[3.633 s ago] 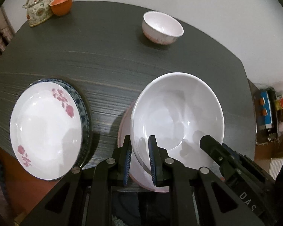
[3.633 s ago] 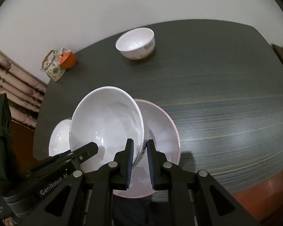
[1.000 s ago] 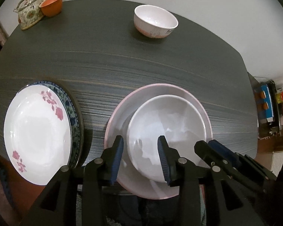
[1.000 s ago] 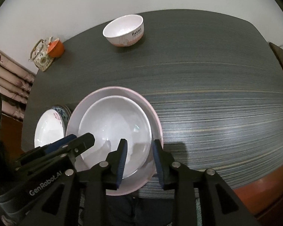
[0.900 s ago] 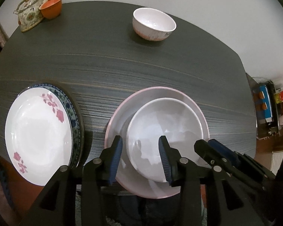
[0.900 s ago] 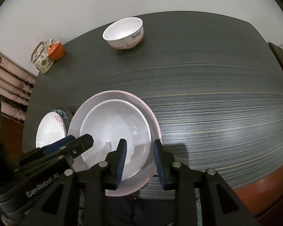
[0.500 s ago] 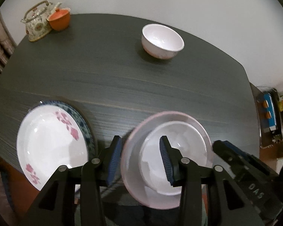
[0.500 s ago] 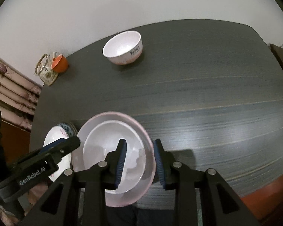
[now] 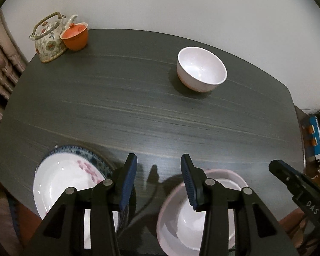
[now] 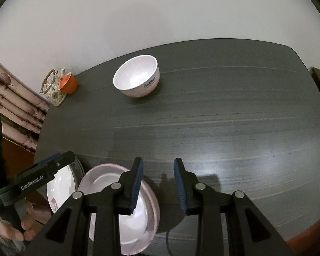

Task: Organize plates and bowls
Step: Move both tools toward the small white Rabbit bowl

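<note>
1. White bowl (image 9: 194, 224) sits nested inside the pink-rimmed plate (image 9: 234, 176) at the near edge of the dark wood-grain table (image 9: 138, 106).
2. Left gripper (image 9: 159, 179): jaws parted with only bare tabletop between the blue pads, nothing held; the nested bowl lies under its right-hand finger.
3. Right gripper (image 10: 157, 183): jaws likewise parted and empty, over bare table just beside the pink-rimmed plate (its left-hand finger overlaps the plate's rim in the right wrist view).
4. Floral plate (image 9: 61, 183), white with pink blossoms, rests on a blue-patterned plate (image 9: 89, 154) near the pink-rimmed plate, on the left.
5. Small white bowl (image 9: 201, 68) stands alone toward the far edge, well apart from the stacks.
6. Patterned teapot (image 9: 48, 40) and orange lidded cup (image 9: 74, 35) touch at the far left corner.
7. Fingers of a hand (image 10: 17, 228) show on the left gripper's handle.
</note>
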